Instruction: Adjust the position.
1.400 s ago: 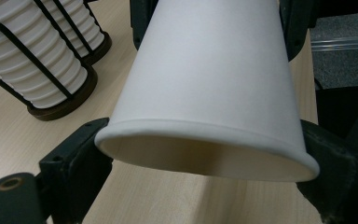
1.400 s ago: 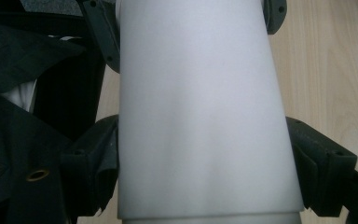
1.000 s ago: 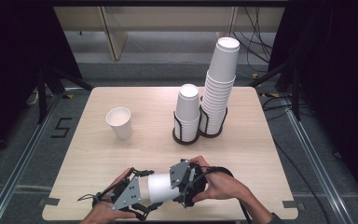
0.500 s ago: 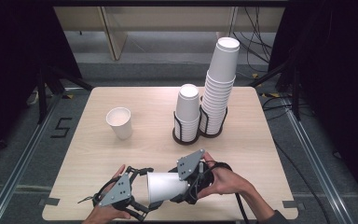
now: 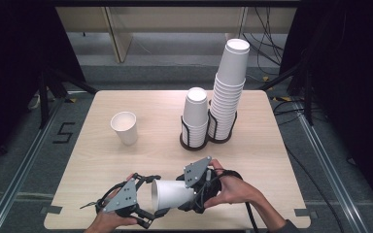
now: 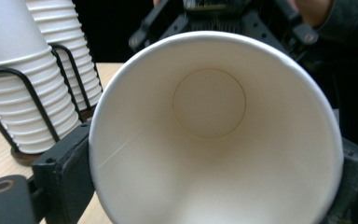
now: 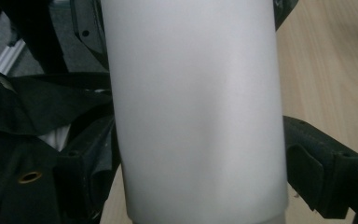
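A: Nearest first, what's at the front edge of the table (image 5: 252,160)?

B: Both grippers, w/ one white paper cup (image 5: 171,194) lying sideways between them, just above the wood. Cup's mouth faces the left gripper (image 5: 148,201), base end points to the right gripper (image 5: 187,194).

A: Left gripper's state?

B: Its jaws have just been closing. In the left gripper view the cup's rim (image 6: 214,135) sits between the two black jaws, each jaw right up against the rim on either side, roughly half-way open. Looks like contact both sides, so it grips the cup at the mouth. You look straight down inside to the round bottom.

A: And the right one?

B: In the right gripper view the cup's wall (image 7: 196,112) runs up the middle, a jaw tight on each side. Clamped on the cup body, jaws spread about cup-wide.

A: So cup's held by both?

B: Yes, at both ends, approx. level.

A: Farther back?

B: Mid-table left, a single cup (image 5: 125,127) stands upright, mouth up, well apart from the hands. Right of centre, two black wire holders side by side: short stack (image 5: 195,116) of upside-down cups in the nearer one, tall stack (image 5: 228,92) in the one just behind it, to the right. Holders abt touching.
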